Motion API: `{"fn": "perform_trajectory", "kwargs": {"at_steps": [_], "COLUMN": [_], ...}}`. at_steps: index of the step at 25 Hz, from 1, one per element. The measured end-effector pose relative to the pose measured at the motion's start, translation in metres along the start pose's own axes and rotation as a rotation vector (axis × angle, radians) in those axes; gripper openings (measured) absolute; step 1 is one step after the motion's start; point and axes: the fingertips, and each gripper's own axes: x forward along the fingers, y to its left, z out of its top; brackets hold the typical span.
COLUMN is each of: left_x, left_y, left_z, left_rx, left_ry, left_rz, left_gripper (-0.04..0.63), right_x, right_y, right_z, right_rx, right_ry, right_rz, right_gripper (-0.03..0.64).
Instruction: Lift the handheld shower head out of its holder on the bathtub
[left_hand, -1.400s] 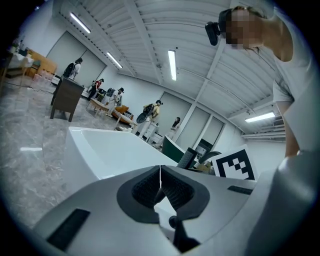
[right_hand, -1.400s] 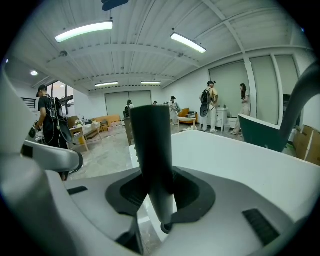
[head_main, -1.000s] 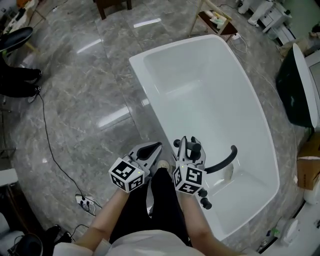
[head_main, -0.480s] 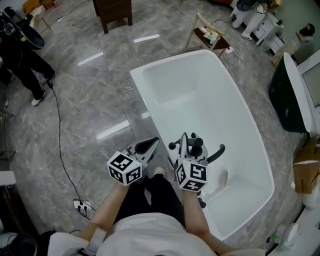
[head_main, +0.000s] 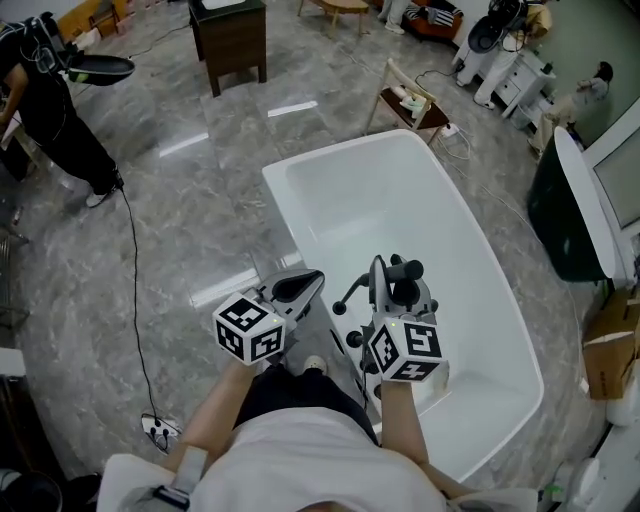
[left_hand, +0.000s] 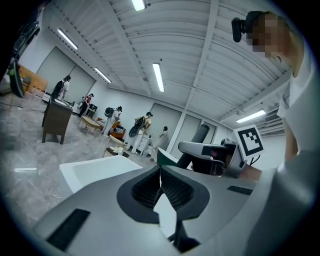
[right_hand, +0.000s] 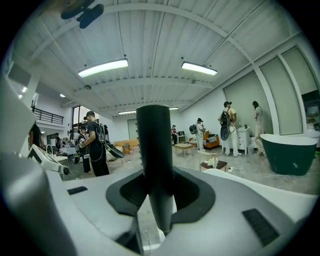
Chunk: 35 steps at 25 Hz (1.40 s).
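A black shower head handle (right_hand: 154, 150) stands upright between the pads of my right gripper (right_hand: 156, 197), which is shut on it. In the head view the right gripper (head_main: 396, 283) holds the shower head (head_main: 404, 270) high over the near end of the white bathtub (head_main: 300, 160). My left gripper (head_main: 303, 285) hangs to the left of it, above the tub's near rim, with its jaws together and nothing in them. From the left gripper view, the left gripper (left_hand: 160, 174) is shut, and the shower head (left_hand: 200, 134) rises from the right gripper at the right. The holder is hidden.
Grey marble floor surrounds the tub. A black cable (head_main: 135, 290) runs to a power strip (head_main: 160, 430) at the left. A person (head_main: 50, 110) stands at the far left; a small chair (head_main: 405, 100) and a dark green tub (head_main: 570, 220) lie beyond.
Both grippers have risen, the right one more. The shower head has come up with the right gripper and now stands upright instead of reaching sideways over the tub.
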Motion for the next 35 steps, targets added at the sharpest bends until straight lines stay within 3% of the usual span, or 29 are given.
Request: {"fn": "perform_trajectory", "kwargs": {"at_steps": [5, 9, 15, 27, 35], "left_x": [-0.003, -0.011, -0.025, -0.046, -0.043], "left_y": [-0.012, -0.019, -0.016, -0.003, -0.005], "left_z": [0.031, 0.061, 0.086, 0.073, 0.071], "left_rx": [0.022, 0.097, 0.134, 0.105, 0.092], "left_ry": [-0.048, -0.074, -0.151, -0.16, -0.138], "left_rz": [-0.035, -0.032, 0.007, 0.084, 0.076], "left_gripper": [0.012, 0.012, 0.012, 0.012, 0.012], "right_x": [-0.004, -0.01, -0.013, -0.001, -0.003], "right_y": [0.014, 0.03, 0.052, 0.077, 0.072], "right_z": [0.044, 0.072, 0.083, 0.069, 0.07], "right_rx": [0.004, 0.01, -0.006, -0.008, 0.003], "right_ry": [-0.064, -0.11, -0.159, -0.12, -0.11], "right_rz": [0.09, 0.188, 0.282, 0.322, 0.295], "right_gripper": [0.127, 0.127, 0.124, 0.123, 0.123]}}
